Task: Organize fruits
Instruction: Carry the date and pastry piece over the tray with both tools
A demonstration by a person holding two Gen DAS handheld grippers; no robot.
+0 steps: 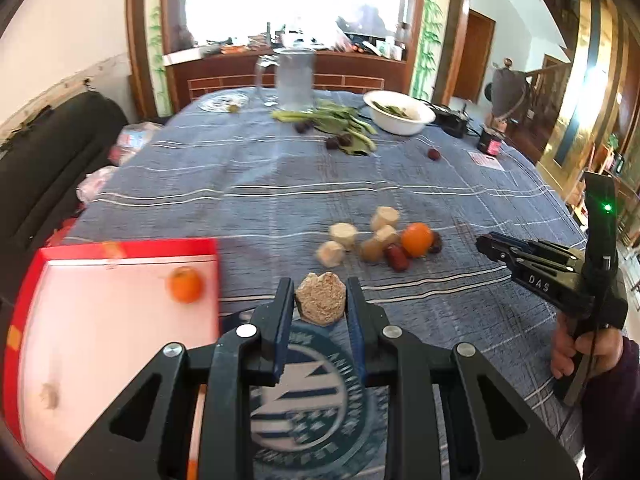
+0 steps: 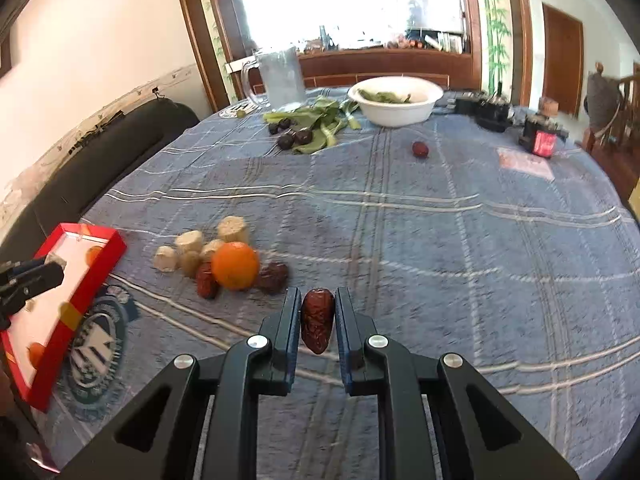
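Clamping a pale, fibrous, hexagon-cut stalk chunk (image 1: 320, 298) between its blue pads, the left gripper (image 1: 320, 300) hangs just right of the smooth red tray (image 1: 132, 247) holding a glossy orange (image 1: 185, 284). Beyond its jaws sits the fruit heap (image 1: 380, 240). The right gripper (image 2: 317, 312) pinches a wrinkled, oblong red date (image 2: 317, 320) over the plaid blue cloth (image 2: 440, 240).

The table (image 2: 440, 240) wears a blue plaid cloth; on it sit a red tray (image 1: 120, 248), cut cane pieces (image 2: 188, 248) beside an orange (image 2: 235, 265), greens (image 2: 316, 124), a white bowl (image 2: 396, 110), a glass jug (image 2: 282, 76).
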